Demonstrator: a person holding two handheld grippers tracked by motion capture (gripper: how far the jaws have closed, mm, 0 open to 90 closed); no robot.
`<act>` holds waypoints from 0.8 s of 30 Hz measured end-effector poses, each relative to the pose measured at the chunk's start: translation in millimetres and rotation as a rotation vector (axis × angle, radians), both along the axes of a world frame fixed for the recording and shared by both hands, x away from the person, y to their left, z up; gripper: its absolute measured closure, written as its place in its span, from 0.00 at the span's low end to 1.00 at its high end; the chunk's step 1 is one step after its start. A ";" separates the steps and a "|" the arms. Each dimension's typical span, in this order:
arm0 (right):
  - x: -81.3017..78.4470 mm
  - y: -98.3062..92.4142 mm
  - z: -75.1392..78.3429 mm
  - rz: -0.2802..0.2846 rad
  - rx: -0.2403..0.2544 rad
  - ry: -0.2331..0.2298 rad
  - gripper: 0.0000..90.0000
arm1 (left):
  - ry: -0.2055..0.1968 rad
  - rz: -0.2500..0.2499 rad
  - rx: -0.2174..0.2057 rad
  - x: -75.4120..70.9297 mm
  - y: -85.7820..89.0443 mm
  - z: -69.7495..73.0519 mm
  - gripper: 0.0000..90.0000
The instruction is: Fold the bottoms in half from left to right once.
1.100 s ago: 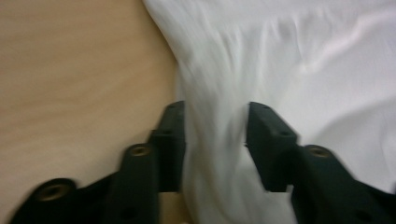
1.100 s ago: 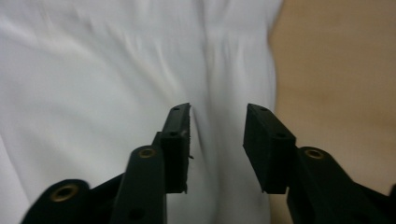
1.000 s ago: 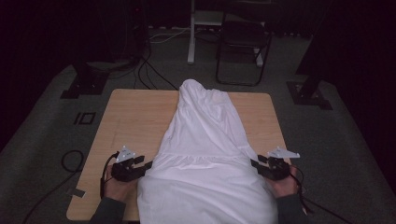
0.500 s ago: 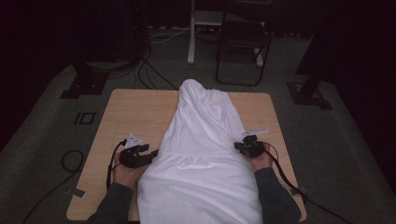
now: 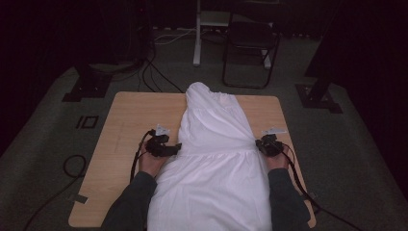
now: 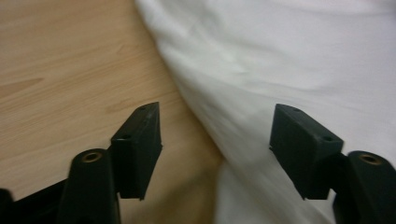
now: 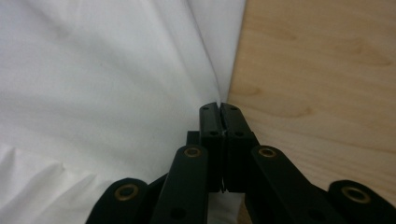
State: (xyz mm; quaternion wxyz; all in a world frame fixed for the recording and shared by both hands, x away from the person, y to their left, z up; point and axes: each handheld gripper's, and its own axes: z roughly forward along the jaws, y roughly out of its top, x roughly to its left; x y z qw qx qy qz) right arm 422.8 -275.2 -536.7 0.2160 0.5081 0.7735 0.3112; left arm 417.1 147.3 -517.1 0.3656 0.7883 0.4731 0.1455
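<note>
One white garment is being worked on; it is lying lengthwise down the middle of the wooden table, its wide hem at the near edge and its narrow end toward the far edge. Two grippers are being held at its waist seam, one on each side.

At the right edge, the right gripper is being kept fully closed, with a thin fold of the cloth edge apparently being pinched between the pads. At the left edge, the left gripper is being held wide; its jaws have just been opening, and the cloth edge is lying between them without being pressed.

The step in hand is judged to be the gripping of both side edges. Next, the left jaws are to be closed on the edge.

Farther off, one folding chair is standing beyond the table.
</note>
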 end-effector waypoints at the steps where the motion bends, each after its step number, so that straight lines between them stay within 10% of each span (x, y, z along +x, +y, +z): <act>1: 0.2 0.1 -1.9 0.003 -0.004 0.000 0.98 | 0.027 0.001 -0.026 5.8 -1.5 -3.9 0.36; 7: -0.5 -1.0 -3.1 0.006 0.007 -0.007 0.97 | 0.087 -0.049 -0.042 19.7 -17.2 -15.2 0.47; 12: -3.8 -2.9 -4.6 0.006 0.020 -0.016 0.97 | 0.079 -0.046 -0.007 20.3 -11.1 -17.3 0.95; 18: -14.1 -0.8 -5.2 0.004 0.033 -0.016 0.98 | 0.042 -0.027 -0.021 7.3 10.6 -18.3 0.99; 24: -57.5 11.9 -3.7 0.081 -0.009 -0.014 0.99 | 0.003 -0.062 0.012 -30.7 29.7 -11.2 0.99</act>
